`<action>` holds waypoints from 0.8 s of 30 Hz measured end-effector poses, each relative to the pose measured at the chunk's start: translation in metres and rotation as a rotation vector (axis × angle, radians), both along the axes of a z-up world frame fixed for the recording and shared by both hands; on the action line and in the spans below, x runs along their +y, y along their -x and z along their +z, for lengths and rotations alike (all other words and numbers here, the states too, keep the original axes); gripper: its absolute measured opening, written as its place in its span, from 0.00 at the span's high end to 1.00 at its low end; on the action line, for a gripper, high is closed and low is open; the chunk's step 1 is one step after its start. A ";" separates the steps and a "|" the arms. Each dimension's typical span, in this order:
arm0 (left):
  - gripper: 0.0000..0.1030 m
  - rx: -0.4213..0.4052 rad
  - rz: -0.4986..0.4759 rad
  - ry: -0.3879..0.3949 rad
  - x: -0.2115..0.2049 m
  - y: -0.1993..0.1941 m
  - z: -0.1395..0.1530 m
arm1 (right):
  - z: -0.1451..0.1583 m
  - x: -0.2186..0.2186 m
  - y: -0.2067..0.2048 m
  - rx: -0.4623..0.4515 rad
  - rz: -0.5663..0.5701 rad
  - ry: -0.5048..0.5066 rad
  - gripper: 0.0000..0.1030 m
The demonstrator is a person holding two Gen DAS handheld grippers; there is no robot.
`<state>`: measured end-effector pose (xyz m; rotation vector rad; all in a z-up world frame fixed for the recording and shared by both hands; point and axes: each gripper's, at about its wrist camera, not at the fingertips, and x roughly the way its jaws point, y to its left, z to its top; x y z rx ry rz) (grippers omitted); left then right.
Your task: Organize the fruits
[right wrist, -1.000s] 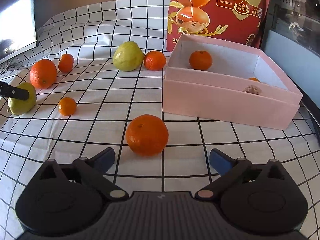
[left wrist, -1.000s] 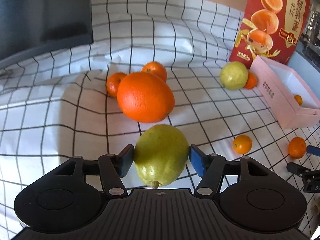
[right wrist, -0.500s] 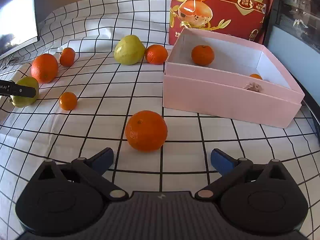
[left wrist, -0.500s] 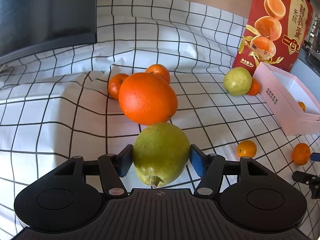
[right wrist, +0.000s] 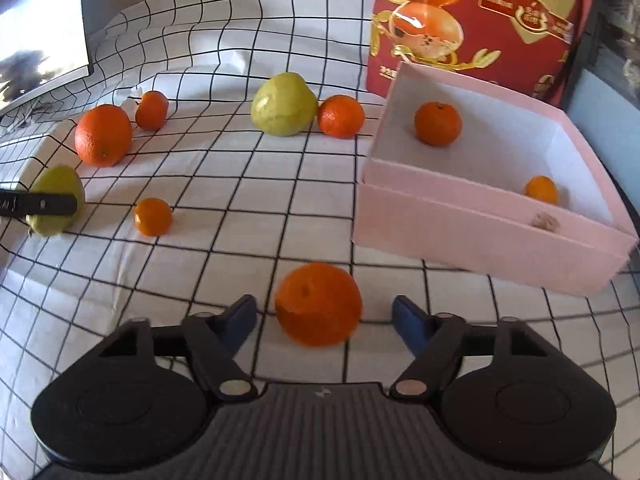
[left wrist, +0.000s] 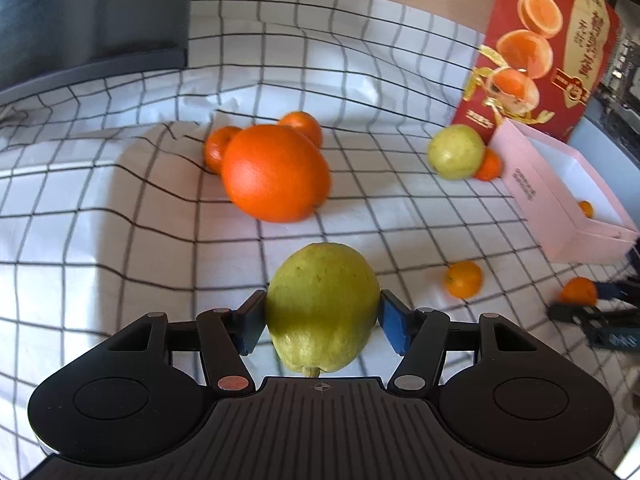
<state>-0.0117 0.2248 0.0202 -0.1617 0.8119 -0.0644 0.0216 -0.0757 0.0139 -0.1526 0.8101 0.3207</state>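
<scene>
Checked white cloth [right wrist: 280, 184] covers the surface. Nearest, the left gripper [left wrist: 322, 320] clamps a green pear [left wrist: 323, 308] between both pads. The right gripper [right wrist: 324, 316] spreads wide around a tangerine [right wrist: 318, 304], pads clear of it. Farther right, a pink box [right wrist: 480, 236] holds two small oranges.

Home room, checked tablecloth [left wrist: 120, 208], monitor [left wrist: 80, 20]
</scene>
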 end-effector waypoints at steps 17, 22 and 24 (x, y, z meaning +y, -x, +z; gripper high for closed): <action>0.37 0.034 -0.290 0.113 -0.106 0.023 0.007 | 0.010 -0.002 0.007 -0.004 0.008 -0.016 0.59; 0.37 0.051 -0.378 0.111 -0.138 0.020 0.005 | 0.016 -0.027 0.020 0.005 -0.039 -0.048 0.59; 0.37 0.060 -0.402 0.108 -0.148 0.018 0.004 | 0.019 -0.040 0.026 0.001 -0.067 -0.048 0.59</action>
